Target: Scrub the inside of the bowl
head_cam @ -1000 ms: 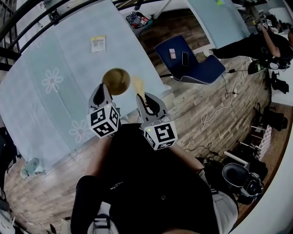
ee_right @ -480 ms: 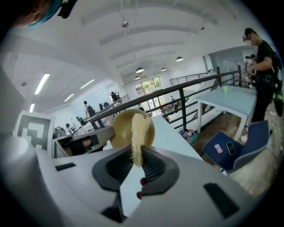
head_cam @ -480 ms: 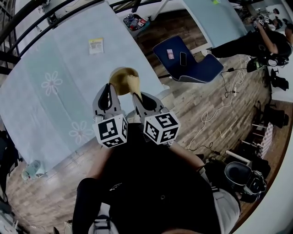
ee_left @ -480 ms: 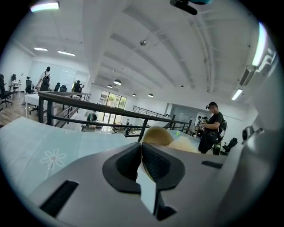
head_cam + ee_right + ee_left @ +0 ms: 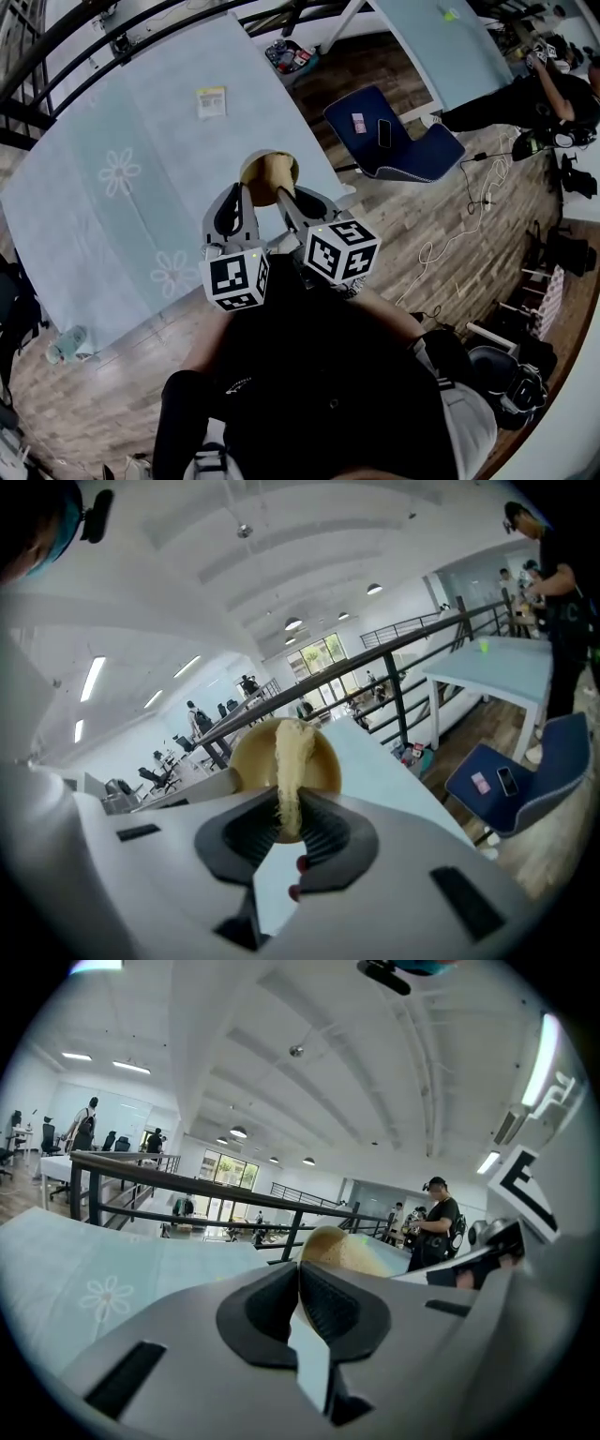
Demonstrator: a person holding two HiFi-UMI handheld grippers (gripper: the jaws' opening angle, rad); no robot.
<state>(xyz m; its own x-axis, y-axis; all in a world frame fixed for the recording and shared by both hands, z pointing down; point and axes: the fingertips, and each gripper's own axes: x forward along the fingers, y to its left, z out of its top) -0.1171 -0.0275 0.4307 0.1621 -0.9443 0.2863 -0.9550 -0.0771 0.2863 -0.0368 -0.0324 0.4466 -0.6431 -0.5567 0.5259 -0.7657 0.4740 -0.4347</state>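
A yellow card (image 5: 211, 101) lies on the flowered blue table (image 5: 122, 225). A phone (image 5: 383, 133) rests on the blue chair (image 5: 417, 155) nearby.

Left gripper (image 5: 246, 190) clamped on bowl (image 5: 343, 1249) rim, right gripper (image 5: 283, 195) pinching sponge (image 5: 291, 761) — both side by side, pointing forward

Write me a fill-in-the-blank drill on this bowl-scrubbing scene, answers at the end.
The left gripper is shut on the bowl's ____.
The right gripper holds the scrubber inside the ____.
The blue tablecloth is printed with white ____.
Missing words: rim, bowl, flowers.
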